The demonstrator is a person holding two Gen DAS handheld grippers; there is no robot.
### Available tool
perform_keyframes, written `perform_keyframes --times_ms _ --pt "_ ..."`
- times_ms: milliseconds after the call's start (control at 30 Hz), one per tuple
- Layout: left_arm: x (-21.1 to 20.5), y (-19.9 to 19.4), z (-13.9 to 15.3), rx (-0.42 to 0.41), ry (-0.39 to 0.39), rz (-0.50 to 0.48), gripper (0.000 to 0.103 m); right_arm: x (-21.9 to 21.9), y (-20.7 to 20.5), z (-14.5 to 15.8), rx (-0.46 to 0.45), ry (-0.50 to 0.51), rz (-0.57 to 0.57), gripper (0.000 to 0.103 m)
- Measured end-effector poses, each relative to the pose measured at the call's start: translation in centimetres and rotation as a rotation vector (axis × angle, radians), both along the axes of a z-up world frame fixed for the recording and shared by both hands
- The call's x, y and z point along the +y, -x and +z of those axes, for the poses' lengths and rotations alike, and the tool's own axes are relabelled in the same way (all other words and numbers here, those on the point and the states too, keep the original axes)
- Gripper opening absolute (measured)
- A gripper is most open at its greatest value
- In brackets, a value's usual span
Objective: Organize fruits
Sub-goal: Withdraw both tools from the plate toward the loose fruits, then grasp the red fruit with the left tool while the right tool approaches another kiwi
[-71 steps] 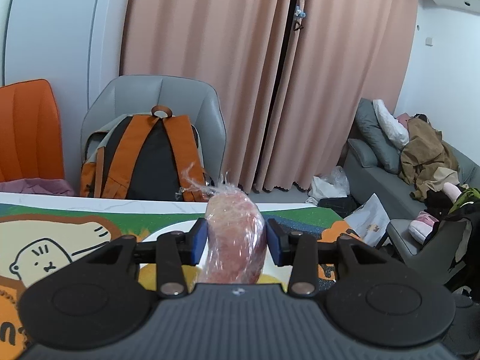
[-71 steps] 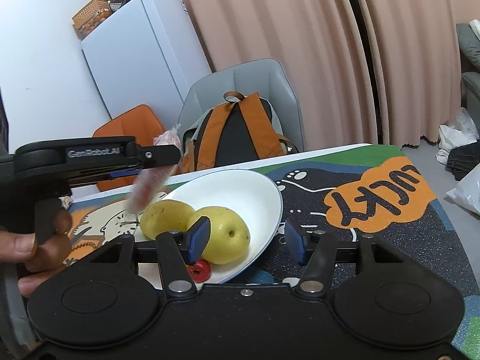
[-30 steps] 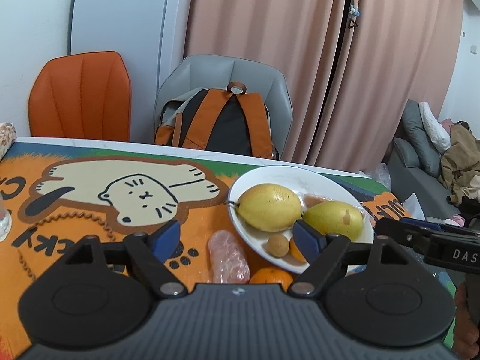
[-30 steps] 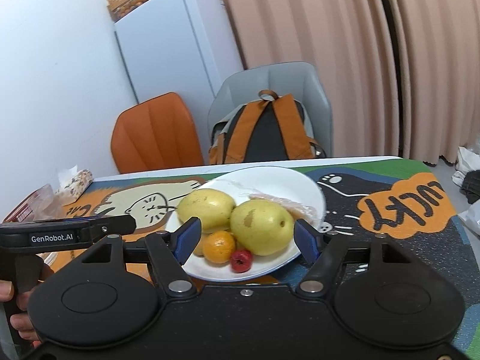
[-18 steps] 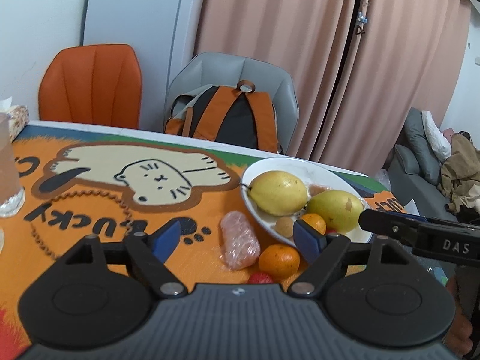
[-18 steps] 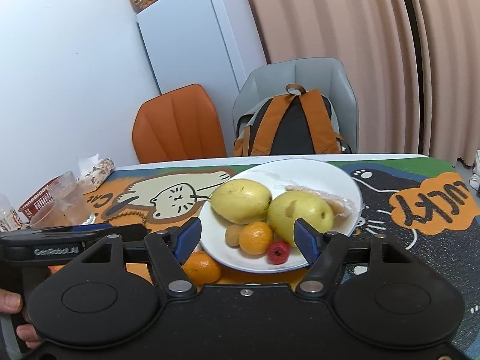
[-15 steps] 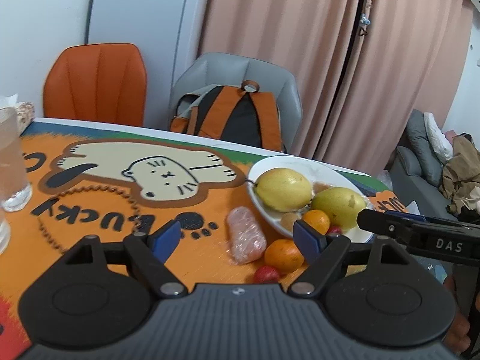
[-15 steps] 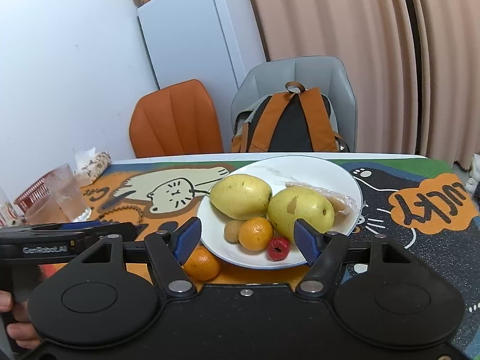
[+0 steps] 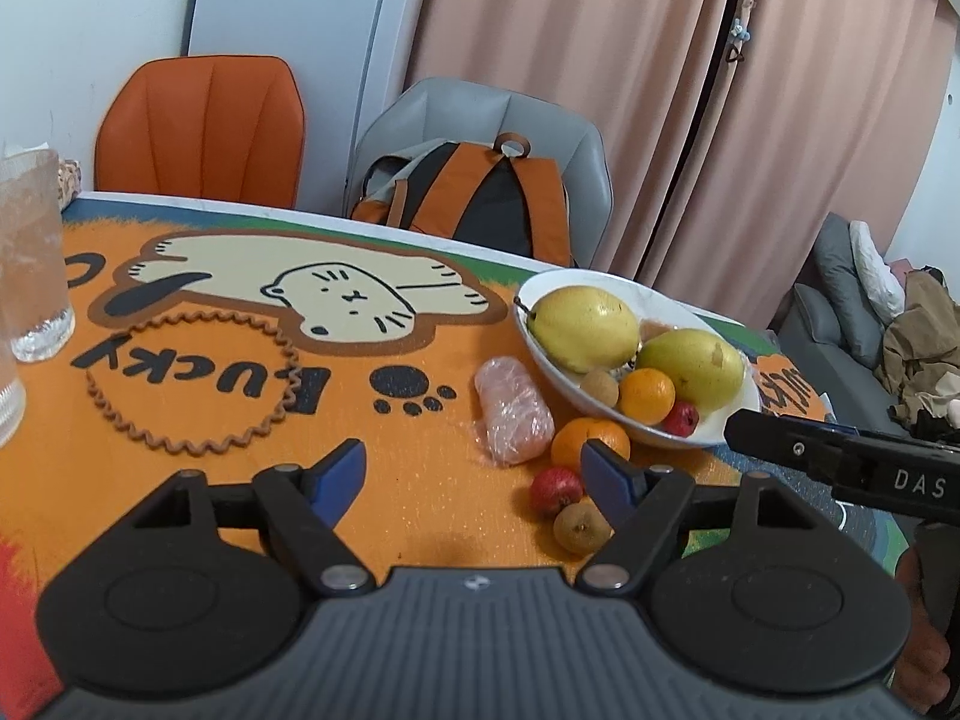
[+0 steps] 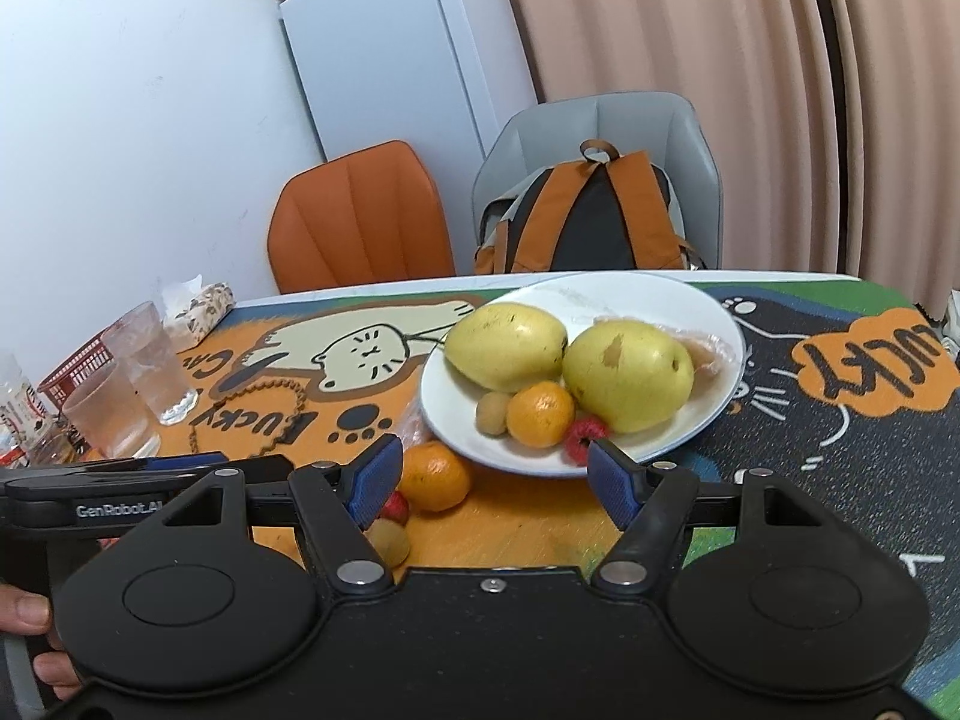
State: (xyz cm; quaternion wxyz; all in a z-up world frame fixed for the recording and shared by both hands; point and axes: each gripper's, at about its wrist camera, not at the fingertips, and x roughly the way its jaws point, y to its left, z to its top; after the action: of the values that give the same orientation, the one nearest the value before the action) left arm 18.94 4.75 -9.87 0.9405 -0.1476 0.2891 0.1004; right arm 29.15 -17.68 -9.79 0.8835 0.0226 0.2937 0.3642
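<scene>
**Fruit half gathered, four pieces left on the mat**

Fruit lay in two groups. On the white plate (image 9: 714, 433), right of centre in the left wrist view, sat two yellow-green pears (image 9: 585, 325), an orange (image 9: 647, 396), a small brown fruit (image 9: 600, 387) and a small red one (image 9: 681, 418). Just off the plate's near rim, on the orange cat mat (image 9: 240, 360), lay a second orange (image 9: 585, 443), a red fruit (image 9: 555, 489), another brown fruit (image 9: 579, 528) and a pink fruit in cling film (image 9: 513, 408), lying lengthwise beside the plate.

The left gripper (image 9: 474, 477) hung over bare mat at lower centre, its jaws closing with nothing between them. The right gripper (image 10: 489, 483), at lower centre of its own view, stood apart and empty, with the plate's near edge beyond it.

To do the next pick well, the left gripper would likely need to swing right in the frame, centre one loose piece between the blue pads and close gently. The round ones looked ready to roll, and the film on the wrapped piece looked slippery. Setting a piece in a gap on the plate, not against the pears, should keep the pile steady.
</scene>
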Motion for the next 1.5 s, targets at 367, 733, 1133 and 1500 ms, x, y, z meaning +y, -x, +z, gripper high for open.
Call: perform_keyframes --times_ms 367,733,1133,1500 --pt "0.0 -1.3 -1.8 0.029 0.048 -0.031 0.052 0.1 0.1 -1.1 0.027 -0.025 0.037 0.068" --pt "-1.3 -3.4 -2.8 0.044 0.069 -0.082 0.051 0.1 -0.3 -1.9 0.050 -0.013 0.035 0.068" --pt "-2.1 -4.8 -3.9 0.057 0.099 -0.124 0.026 -0.2 -0.4 -2.0 0.048 -0.012 0.022 0.068" --pt "-0.5 -3.2 -2.8 0.030 0.120 -0.083 0.023 1.4 0.3 -2.1 0.039 0.013 0.074 0.068"
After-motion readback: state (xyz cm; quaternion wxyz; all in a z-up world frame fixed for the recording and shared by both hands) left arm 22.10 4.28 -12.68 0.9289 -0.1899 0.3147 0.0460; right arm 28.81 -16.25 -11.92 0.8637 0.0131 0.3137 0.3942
